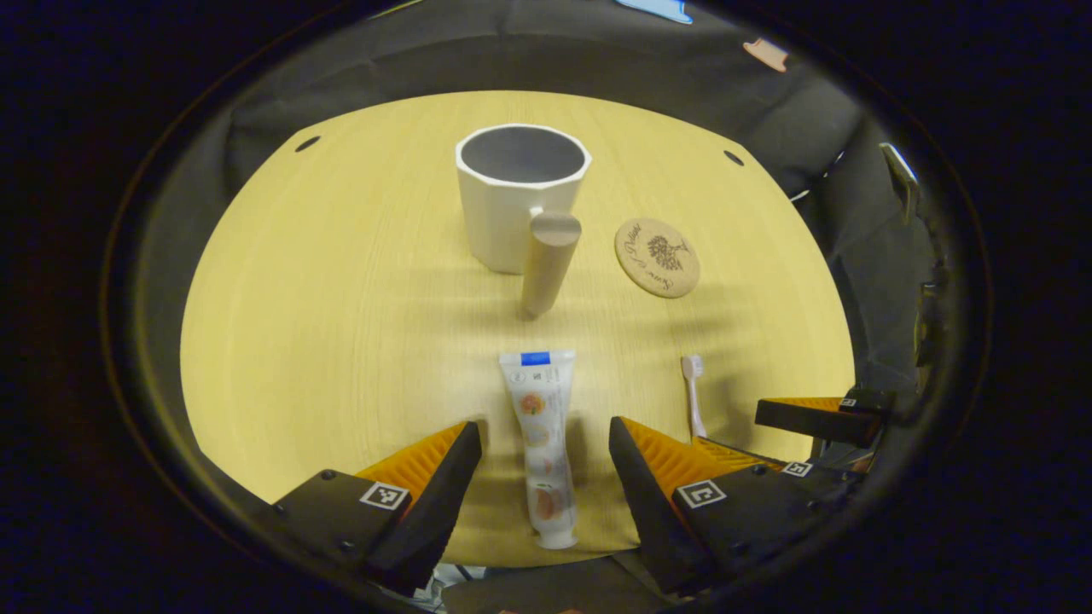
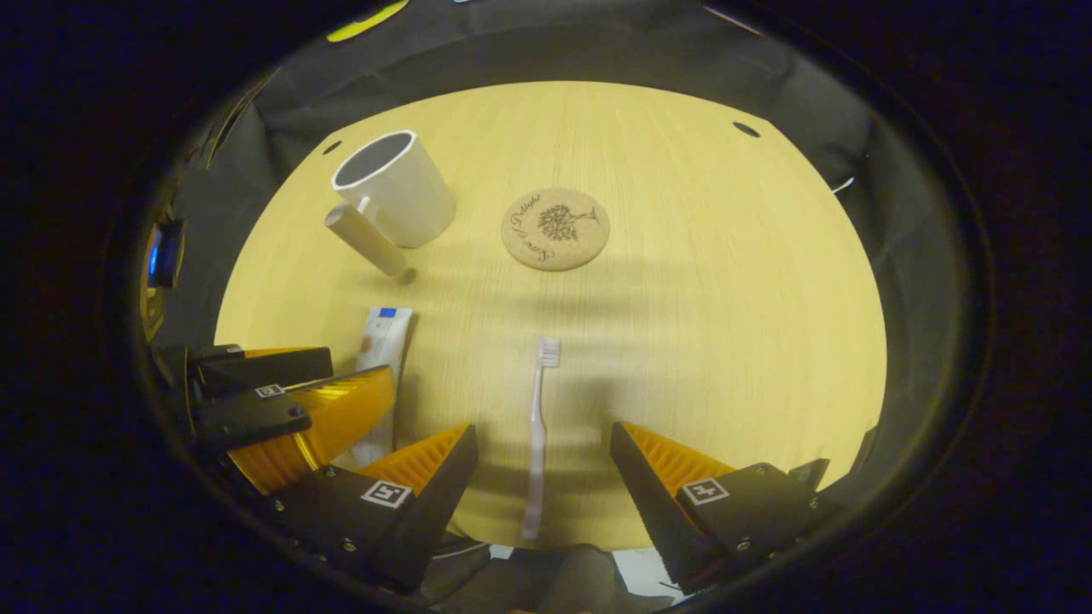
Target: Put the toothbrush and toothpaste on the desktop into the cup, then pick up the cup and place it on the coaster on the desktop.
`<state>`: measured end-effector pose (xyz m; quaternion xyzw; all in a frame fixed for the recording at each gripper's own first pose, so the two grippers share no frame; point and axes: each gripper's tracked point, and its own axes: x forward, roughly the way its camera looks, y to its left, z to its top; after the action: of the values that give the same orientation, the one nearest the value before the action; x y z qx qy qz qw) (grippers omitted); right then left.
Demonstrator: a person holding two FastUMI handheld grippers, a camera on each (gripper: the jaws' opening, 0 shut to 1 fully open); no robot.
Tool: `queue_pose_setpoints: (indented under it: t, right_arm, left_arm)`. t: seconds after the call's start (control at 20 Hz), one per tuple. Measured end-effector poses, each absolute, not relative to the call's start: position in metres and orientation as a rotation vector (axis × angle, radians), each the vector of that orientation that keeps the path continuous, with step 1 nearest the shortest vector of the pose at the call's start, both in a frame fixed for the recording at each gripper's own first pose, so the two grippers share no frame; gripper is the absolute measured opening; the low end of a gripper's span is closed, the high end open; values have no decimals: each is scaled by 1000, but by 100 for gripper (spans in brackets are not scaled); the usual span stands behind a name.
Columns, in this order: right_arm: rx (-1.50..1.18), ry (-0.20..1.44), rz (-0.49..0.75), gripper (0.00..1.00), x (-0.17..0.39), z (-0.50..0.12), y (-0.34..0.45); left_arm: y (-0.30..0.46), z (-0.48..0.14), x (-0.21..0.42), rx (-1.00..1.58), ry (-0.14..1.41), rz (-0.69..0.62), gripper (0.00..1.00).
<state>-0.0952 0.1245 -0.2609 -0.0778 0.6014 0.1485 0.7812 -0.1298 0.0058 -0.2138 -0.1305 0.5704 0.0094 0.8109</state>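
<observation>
Toothpaste (image 1: 541,443) flat on desktop (image 1: 341,341), lower centre of left gripper view, between left gripper (image 1: 544,452) fingers, untouched; jaws wide apart, holding nothing. Cup (image 1: 520,200) upright, upper centre, empty, handle toward cam. Coaster (image 1: 657,257) just right of cup, apart. Toothbrush (image 2: 537,435) flat, lower centre of right gripper view, bristles far end, between right gripper (image 2: 543,456) fingers; jaws wide, nothing gripped.

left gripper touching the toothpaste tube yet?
Apart. In the left gripper view the open left gripper straddles the white toothpaste tube, with bare light wooden desktop showing between the tube and each finger.
</observation>
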Motion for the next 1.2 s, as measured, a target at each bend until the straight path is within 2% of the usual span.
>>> queue_pose_setpoints:
  t: [0.15,0.25,0.35,0.45,0.6,0.65,0.75,0.8,0.95,1.0,1.05,1.1,1.2]
  right_arm:
    - [-172,1342,328,99,-101,-271,126]
    - [-177,1364,335,96,-104,-275,128]
    - [-178,1384,335,96,-105,-280,128]
    - [-167,1419,333,73,-109,-285,130]
    - [-191,1439,328,72,-111,-289,129]
    - [-200,1445,326,74,-111,-290,128]
    - [-221,1443,301,72,-108,-289,125]
    - [-221,1454,307,54,-111,-293,125]
    - [-240,1448,304,51,-108,-293,125]
    - [-255,1441,294,51,-107,-293,123]
    - [-251,1434,269,43,-102,-292,121]
    - [-256,1444,276,28,-106,-293,120]
    - [-261,1442,282,24,-105,-294,120]
  left_arm:
    - [5,-221,-131,-271,1251,10,100]
    - [6,-224,-133,-265,1273,10,98]
    - [5,-229,-137,-280,1298,10,89]
    - [6,-232,-141,-292,1323,16,86]
    - [8,-237,-144,-292,1343,27,84]
    - [9,-239,-145,-296,1353,31,84]
    - [9,-241,-147,-297,1367,32,70]
    - [9,-241,-145,-292,1365,29,69]
    - [13,-243,-145,-276,1370,33,68]
    - [10,-243,-145,-298,1379,31,63]
    - [10,-243,-147,-298,1379,35,57]
    - [10,-244,-146,-294,1380,27,53]
    - [10,-243,-143,-295,1380,36,50]
